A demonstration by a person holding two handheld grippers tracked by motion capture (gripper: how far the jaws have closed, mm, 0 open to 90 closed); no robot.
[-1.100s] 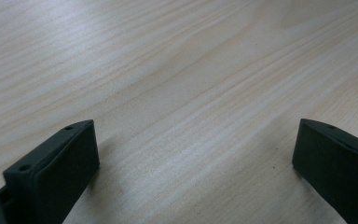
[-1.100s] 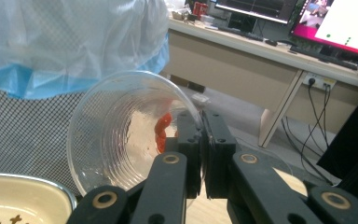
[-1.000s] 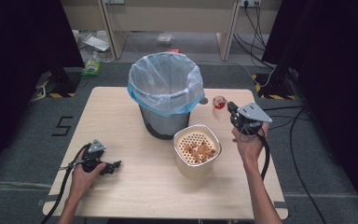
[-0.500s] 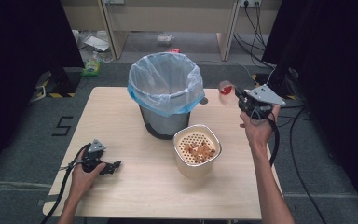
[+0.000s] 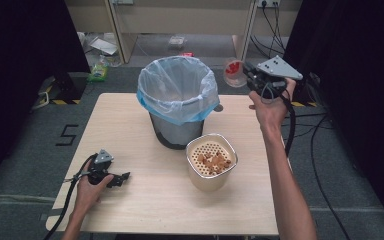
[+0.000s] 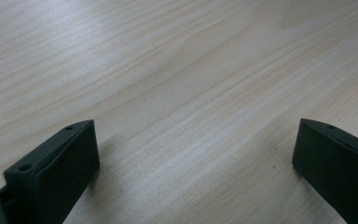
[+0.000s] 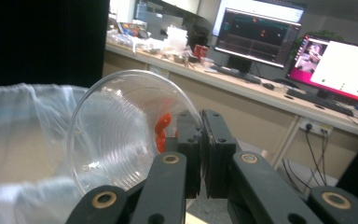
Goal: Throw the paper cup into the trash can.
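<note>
My right gripper (image 5: 250, 80) is lifted up in the air, at the far right side of the table (image 5: 130, 210), and it is closed on the rim of a clear plastic cup (image 5: 234, 73). In the right gripper view the jaws pinch the cup's (image 7: 121, 135) wall, one jaw inside and one outside, w/ almost no gap between them. The cup is tipped on its side, mouth turned toward the bin (image 5: 177, 100), and something red (image 7: 161, 128) sticks inside near the pinched wall. I think I hold it by the rim so the mouth stays free for pouring.

The bin w/ its thin plastic bag (image 7: 23, 140) is just beside and below the cup, to the left of my right gripper. The cup is not yet over the opening, I judge, so it needs to go more to the left before tipping further.

A cream container (image 5: 211, 161) w/ a perforated insert and some brown pieces stands nearer to me than the bin, apart from both grippers.

My left gripper (image 5: 117, 179) rests low on the table, near left corner; its jaws stand wide apart w/ nothing between, just wood (image 6: 191, 93). It waits there, I think, bc this job needs one hand.
</note>
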